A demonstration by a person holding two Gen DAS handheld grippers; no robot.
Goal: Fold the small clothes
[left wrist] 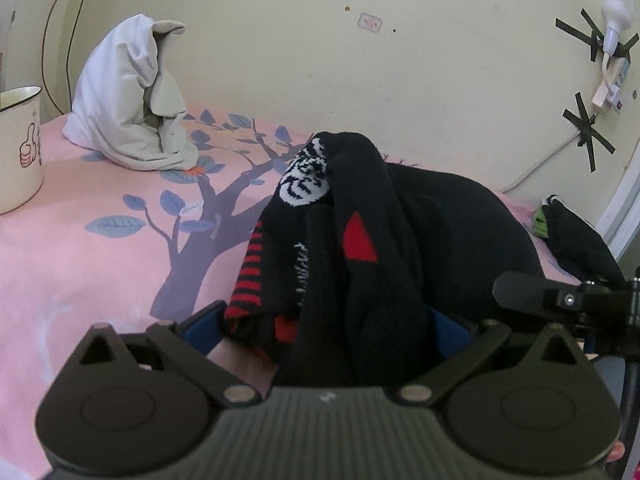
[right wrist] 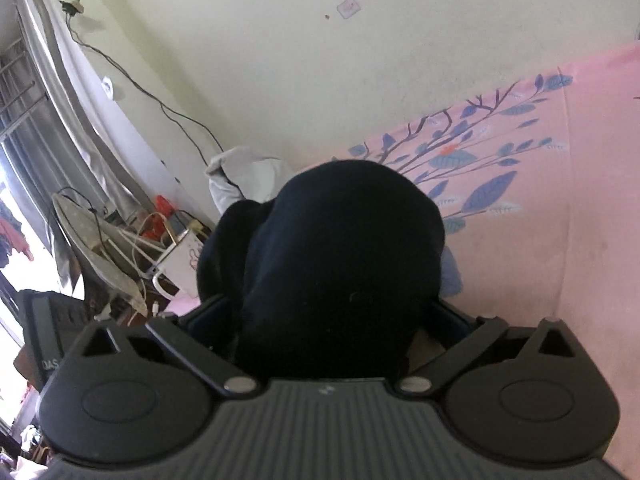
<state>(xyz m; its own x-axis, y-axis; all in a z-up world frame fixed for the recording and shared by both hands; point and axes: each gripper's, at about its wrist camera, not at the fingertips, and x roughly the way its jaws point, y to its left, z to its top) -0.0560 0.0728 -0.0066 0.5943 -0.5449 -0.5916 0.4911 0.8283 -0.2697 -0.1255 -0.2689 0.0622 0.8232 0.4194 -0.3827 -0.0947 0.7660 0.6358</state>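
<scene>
A black sock (left wrist: 352,240) with red stripes, a red triangle and white lettering is bunched between the blue-padded fingers of my left gripper (left wrist: 324,320), which is shut on it above the pink bedsheet (left wrist: 80,248). My right gripper (right wrist: 328,320) is shut on the sock's plain black end (right wrist: 340,256), which fills the middle of the right wrist view and hides the fingertips. Part of the right gripper's black frame (left wrist: 560,300) shows at the right edge of the left wrist view.
A crumpled white cloth (left wrist: 136,96) stands at the back by the wall. A cream enamel mug (left wrist: 18,148) sits at the far left. More dark clothes (left wrist: 576,236) lie at the right. Cables, a fan and a white mug (right wrist: 180,260) crowd the bedside.
</scene>
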